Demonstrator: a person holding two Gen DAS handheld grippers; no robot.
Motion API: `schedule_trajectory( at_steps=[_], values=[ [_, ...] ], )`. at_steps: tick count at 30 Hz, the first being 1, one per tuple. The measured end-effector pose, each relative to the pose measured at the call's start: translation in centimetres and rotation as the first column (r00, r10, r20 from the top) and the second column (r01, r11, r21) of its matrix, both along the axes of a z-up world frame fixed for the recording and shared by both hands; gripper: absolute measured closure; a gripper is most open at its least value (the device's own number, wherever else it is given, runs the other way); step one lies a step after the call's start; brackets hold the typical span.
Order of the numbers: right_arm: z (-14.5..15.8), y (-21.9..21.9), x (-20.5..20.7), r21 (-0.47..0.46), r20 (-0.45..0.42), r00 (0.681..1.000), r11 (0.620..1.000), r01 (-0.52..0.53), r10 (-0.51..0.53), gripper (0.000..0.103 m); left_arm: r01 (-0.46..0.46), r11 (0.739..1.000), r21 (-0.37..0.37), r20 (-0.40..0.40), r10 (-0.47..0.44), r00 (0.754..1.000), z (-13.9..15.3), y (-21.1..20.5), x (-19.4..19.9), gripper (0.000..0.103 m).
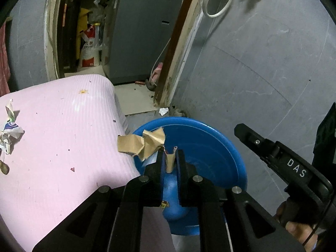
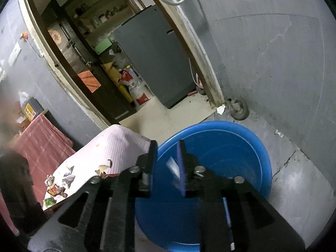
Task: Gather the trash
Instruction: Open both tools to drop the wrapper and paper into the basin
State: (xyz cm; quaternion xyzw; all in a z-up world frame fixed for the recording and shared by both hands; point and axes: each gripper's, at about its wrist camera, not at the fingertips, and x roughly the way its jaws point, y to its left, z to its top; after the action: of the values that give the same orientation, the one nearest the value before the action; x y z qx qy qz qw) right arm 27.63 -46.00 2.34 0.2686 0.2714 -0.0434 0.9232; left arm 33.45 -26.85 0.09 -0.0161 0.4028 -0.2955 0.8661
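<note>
Between my left gripper's [image 1: 170, 153] jaws sits crumpled brown paper [image 1: 145, 145], pinched by one thin corner above the blue tub [image 1: 231, 147]. It looks light and floppy. My right gripper [image 2: 167, 163] is slightly apart, holding nothing.

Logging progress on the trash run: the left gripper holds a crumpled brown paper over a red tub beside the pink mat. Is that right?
Not quite. The tub is blue, not red, as the left wrist view shows. The rest stands: the left gripper holds the crumpled brown paper over the tub, beside the pink mat.
</note>
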Motion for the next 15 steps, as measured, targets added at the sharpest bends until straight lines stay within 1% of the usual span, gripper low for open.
schedule_trajectory(
  at_steps=[2,4,5,6,10,13,15],
  values=[
    [0.0,0.0,-0.2,0.000,0.003,1.000,1.000,0.003,-0.003,0.076,0.004,1.000,0.002,-0.002,-0.004,1.000,-0.1,0.2,0.1,0.090],
    [0.0,-0.1,-0.2,0.001,0.006,1.000,1.000,0.006,-0.006,0.074,0.004,1.000,-0.005,0.001,-0.004,1.000,0.0,0.3,0.0,0.083],
    [0.1,-0.1,-0.2,0.000,0.008,1.000,1.000,0.009,-0.009,0.074,0.003,1.000,-0.010,0.002,-0.003,1.000,0.0,0.4,0.1,0.078],
    [0.1,-0.1,-0.3,-0.002,0.008,1.000,1.000,0.012,-0.012,0.073,0.000,1.000,-0.016,0.003,0.000,1.000,0.1,0.5,0.0,0.076],
    [0.6,0.2,-0.6,-0.031,0.025,1.000,0.999,0.019,-0.019,0.069,-0.016,0.999,-0.040,0.012,0.016,1.000,0.6,1.3,0.0,0.075],
    [1.2,0.5,-0.9,-0.066,0.059,0.998,0.997,0.027,-0.023,0.064,-0.048,0.997,-0.061,0.043,0.051,0.998,1.4,2.2,-0.3,0.071],
    [1.7,0.7,-1.2,-0.092,0.081,0.996,0.995,0.034,-0.026,0.059,-0.075,0.994,-0.075,0.071,0.081,0.994,2.0,3.0,-0.7,0.066]
  ],
)
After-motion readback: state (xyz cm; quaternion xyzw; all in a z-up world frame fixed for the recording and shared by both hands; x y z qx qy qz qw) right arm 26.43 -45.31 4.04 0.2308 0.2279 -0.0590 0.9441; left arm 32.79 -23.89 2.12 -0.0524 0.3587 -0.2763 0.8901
